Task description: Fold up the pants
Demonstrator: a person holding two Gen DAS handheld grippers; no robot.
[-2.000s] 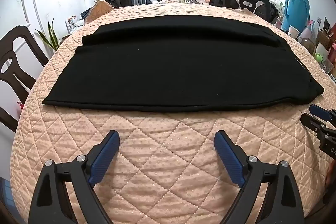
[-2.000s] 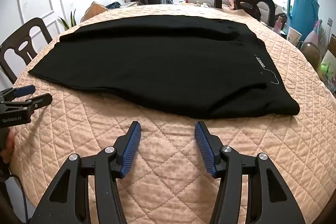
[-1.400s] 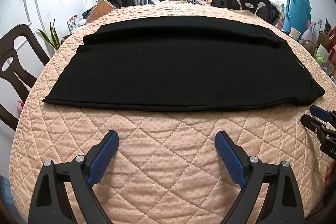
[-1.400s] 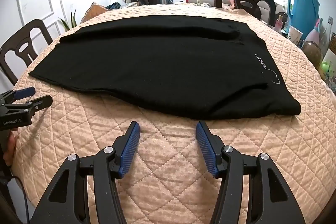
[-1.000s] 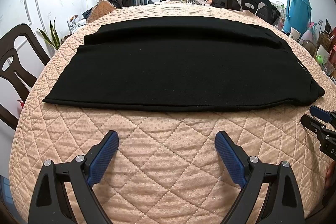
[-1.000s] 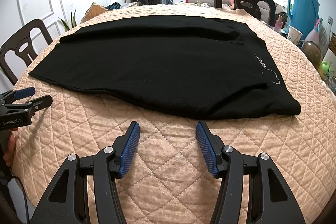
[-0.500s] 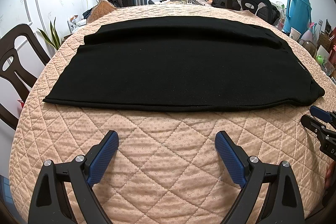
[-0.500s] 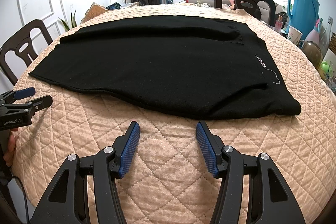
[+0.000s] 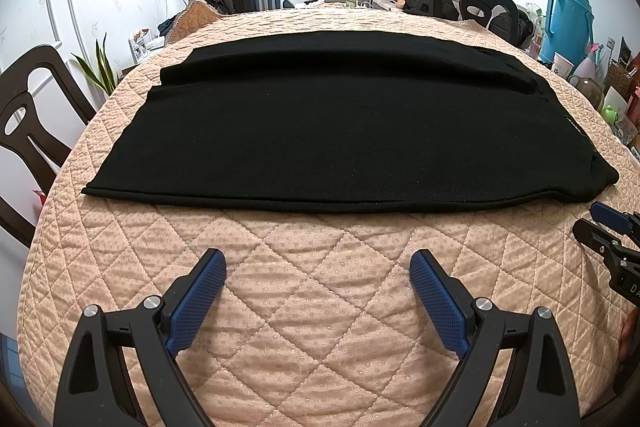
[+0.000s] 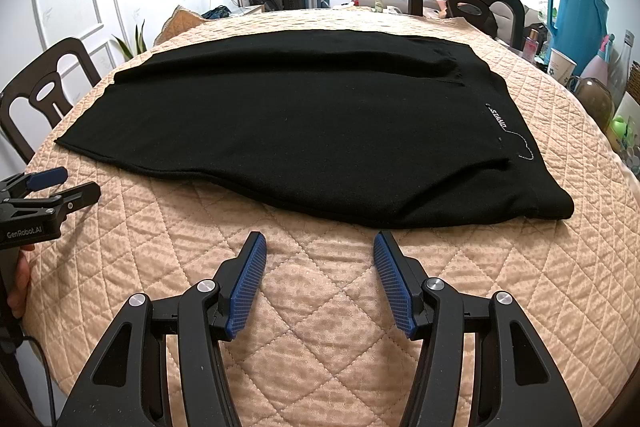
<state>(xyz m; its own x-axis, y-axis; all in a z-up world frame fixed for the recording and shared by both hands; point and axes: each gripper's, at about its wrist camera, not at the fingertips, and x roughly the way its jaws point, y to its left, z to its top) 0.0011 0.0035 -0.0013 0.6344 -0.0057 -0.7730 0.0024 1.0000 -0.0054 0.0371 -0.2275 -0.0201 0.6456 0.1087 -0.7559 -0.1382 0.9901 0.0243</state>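
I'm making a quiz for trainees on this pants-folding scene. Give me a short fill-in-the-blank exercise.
1. The pants are coloured ____.
2. Both the left gripper and the right gripper are ____, holding nothing.
3. The pants lie on a quilted ____ cover.
4. The jug is coloured ____.

Answers: black; open; peach; blue

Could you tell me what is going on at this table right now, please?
A person holds a gripper in each hand over a table covered with a peach quilted cloth. Black pants lie spread flat across it, one leg over the other. The left gripper and the right gripper both hover short of the near edge of the pants with jaws open, touching nothing. A blue thermos jug stands at the right side.
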